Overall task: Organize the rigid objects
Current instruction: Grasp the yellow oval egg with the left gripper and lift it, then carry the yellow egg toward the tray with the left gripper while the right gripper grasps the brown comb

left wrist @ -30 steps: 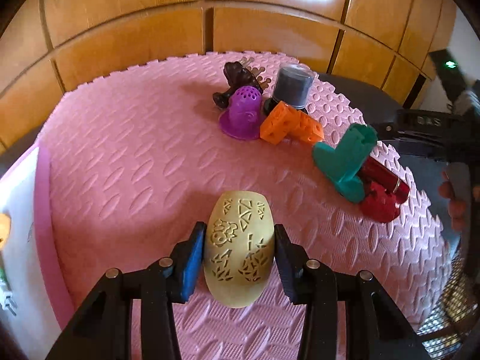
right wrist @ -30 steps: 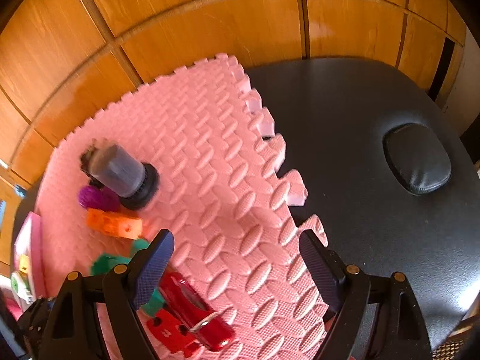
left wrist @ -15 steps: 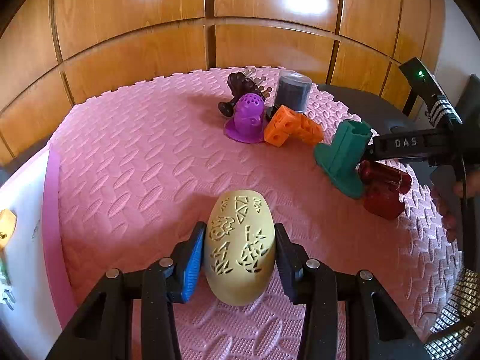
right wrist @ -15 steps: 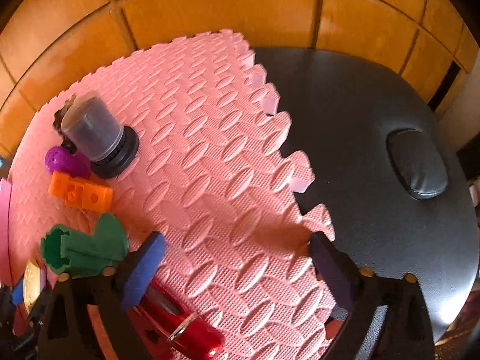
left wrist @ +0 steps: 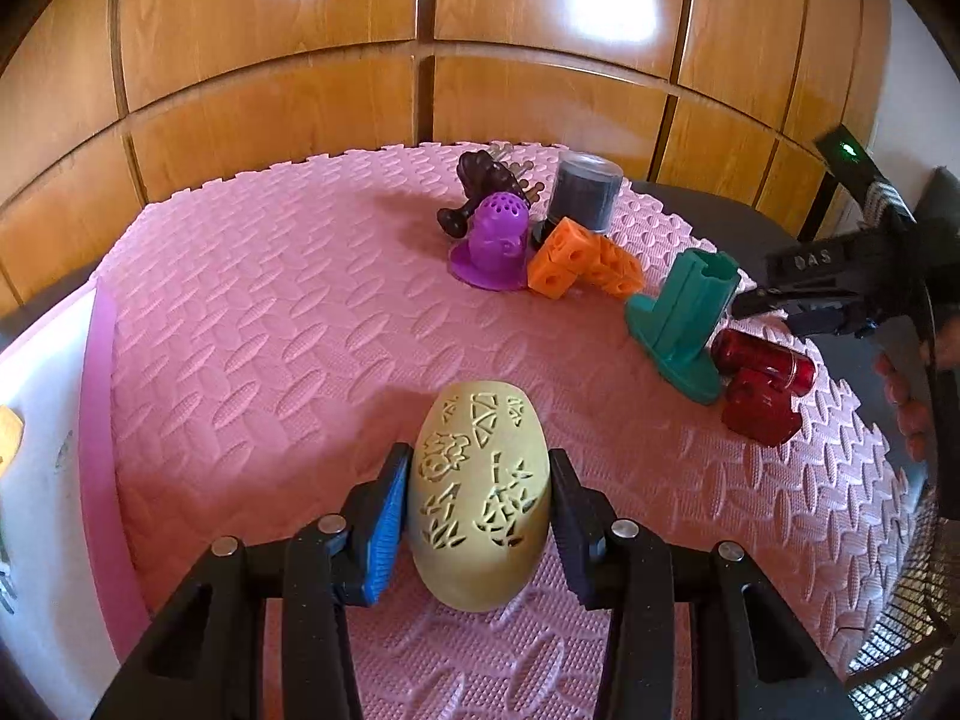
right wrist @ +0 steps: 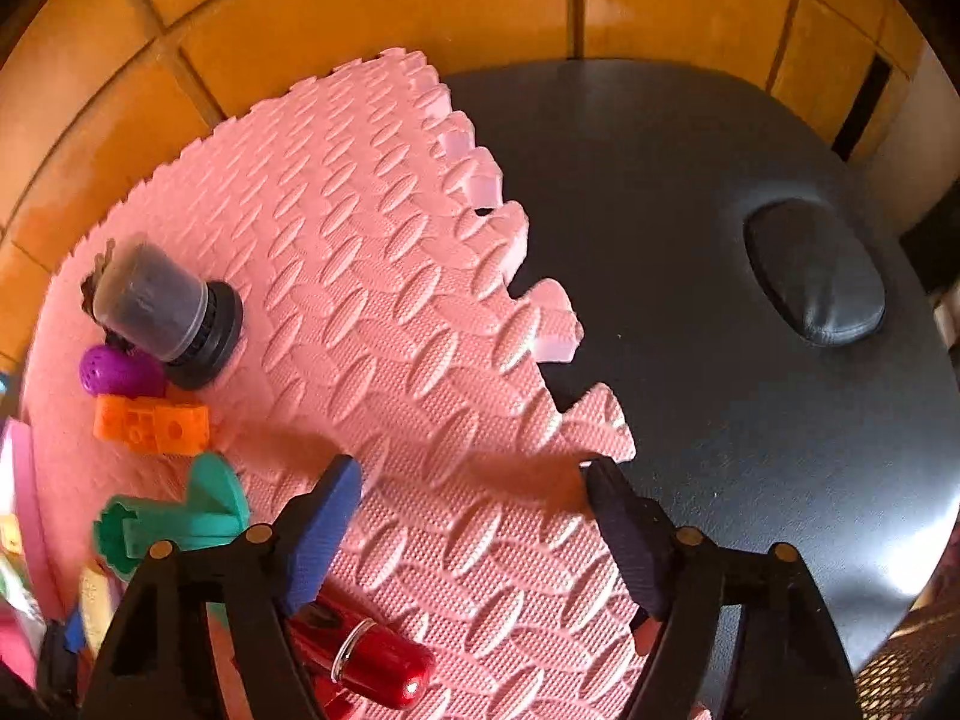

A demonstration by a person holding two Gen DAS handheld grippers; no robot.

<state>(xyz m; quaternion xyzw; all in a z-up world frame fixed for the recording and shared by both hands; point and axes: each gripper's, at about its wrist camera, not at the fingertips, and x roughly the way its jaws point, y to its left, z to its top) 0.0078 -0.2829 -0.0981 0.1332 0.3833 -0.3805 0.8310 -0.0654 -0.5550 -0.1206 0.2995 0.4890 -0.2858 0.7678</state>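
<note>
Item: egg [left wrist: 480, 498], pale yellow-olive, pierced all over with cut-out patterns of triangles, leaf sprays and a flower-like figure. It looks like a hollow printed plastic shell, though the wall's thickness cannot be read from here.

Location: at the near edge of the pink foam mat [left wrist: 270, 324], gripped across its widest girth by the left gripper [left wrist: 477, 519], whose jaws stand narrow and press on both flanks. Its lower end sits close to the mat; whether it touches cannot be told.

Handling: judged light and stiff. The curved sides give the pads little flat bearing, so it may squirt out if squeezed off the widest line. The pierced wall probably cracks under a hard pinch, so a moderate grip at the girth, as now, suits best.

Right gripper [right wrist: 468, 516]: its jaws have just been closing from their widest and stand half apart, with only mat between them and nothing held. A red cylinder [right wrist: 372, 660] lies just beside its left jaw, under the frame.

Already ranked along the far and right side of the mat: dark brown figure [left wrist: 480, 180], purple dome [left wrist: 495, 240], grey jar [left wrist: 585, 192], orange block [left wrist: 582, 267], green stand [left wrist: 684, 324], red cylinder.

The mat lies on a black padded surface [right wrist: 720, 228].
</note>
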